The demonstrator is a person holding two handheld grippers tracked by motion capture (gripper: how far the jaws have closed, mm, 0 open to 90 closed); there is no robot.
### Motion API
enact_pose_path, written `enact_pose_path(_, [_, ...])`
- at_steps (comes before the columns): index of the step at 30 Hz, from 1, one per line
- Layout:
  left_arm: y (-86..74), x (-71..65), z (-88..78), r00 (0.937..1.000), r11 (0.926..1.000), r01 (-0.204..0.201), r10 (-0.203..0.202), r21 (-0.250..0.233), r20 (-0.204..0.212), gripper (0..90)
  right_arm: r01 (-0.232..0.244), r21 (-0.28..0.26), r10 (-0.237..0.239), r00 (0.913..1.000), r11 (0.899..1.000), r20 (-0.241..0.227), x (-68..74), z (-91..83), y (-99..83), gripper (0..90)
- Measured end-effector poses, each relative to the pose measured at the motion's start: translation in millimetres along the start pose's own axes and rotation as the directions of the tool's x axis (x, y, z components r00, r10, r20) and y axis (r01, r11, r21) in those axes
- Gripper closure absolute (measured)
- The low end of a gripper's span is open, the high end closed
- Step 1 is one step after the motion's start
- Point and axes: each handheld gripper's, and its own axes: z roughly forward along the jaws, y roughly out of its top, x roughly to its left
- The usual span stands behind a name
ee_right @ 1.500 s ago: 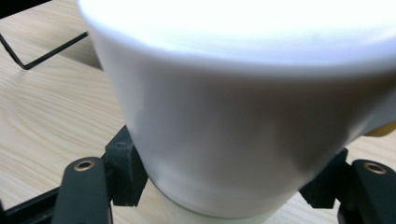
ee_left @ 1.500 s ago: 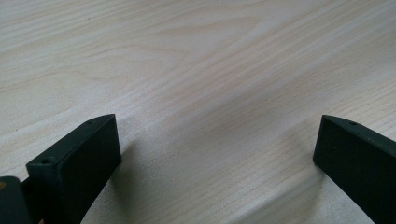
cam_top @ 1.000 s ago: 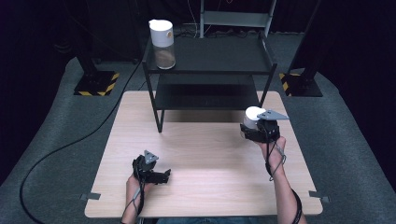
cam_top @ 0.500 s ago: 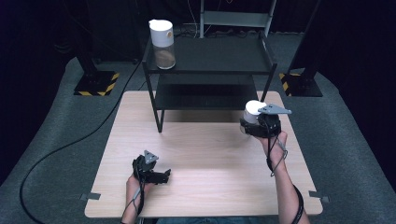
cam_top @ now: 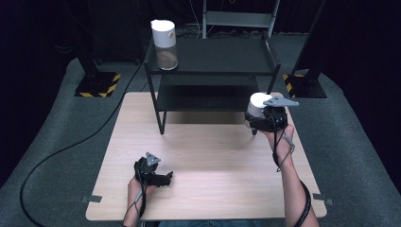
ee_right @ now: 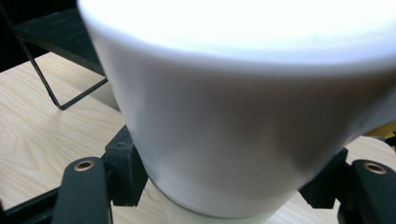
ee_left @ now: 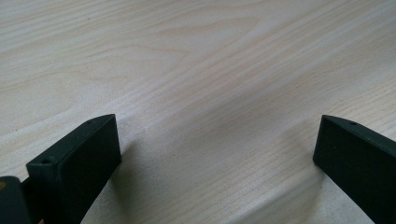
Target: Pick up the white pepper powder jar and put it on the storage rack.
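My right gripper (cam_top: 259, 122) is shut on a jar with a white lid (cam_top: 258, 104), held above the table's right side just in front of the black shelf rack (cam_top: 213, 59). In the right gripper view the white lid (ee_right: 243, 93) looms close, with the jaws pressed against the jar body below it. A second white-lidded jar (cam_top: 164, 43) with brown contents stands on the rack's top shelf at the left. My left gripper (cam_top: 166, 178) rests low on the wooden table (cam_top: 213, 161) near its front left, open; its fingers (ee_left: 74, 163) stand wide apart over bare wood.
The rack has a lower shelf (cam_top: 203, 97) at table height behind the held jar. Yellow-black striped stand bases (cam_top: 97, 85) sit on the grey floor on either side. A black cable (cam_top: 71, 142) runs across the floor at the left.
The right gripper has lifted the jar a little and carried it slightly forward toward the rack. The left gripper has stayed in place.
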Motion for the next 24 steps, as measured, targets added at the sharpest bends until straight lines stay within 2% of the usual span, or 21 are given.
enact_pose_path(24, [-0.1, -0.1, 0.0, 1.0000, 1.0000, -0.001, 0.001, -0.001, 0.000, 0.3, 0.017, -0.028, -0.017, 0.9998, 0.999, 0.003, -7.0, -18.6, 32.8, 30.3])
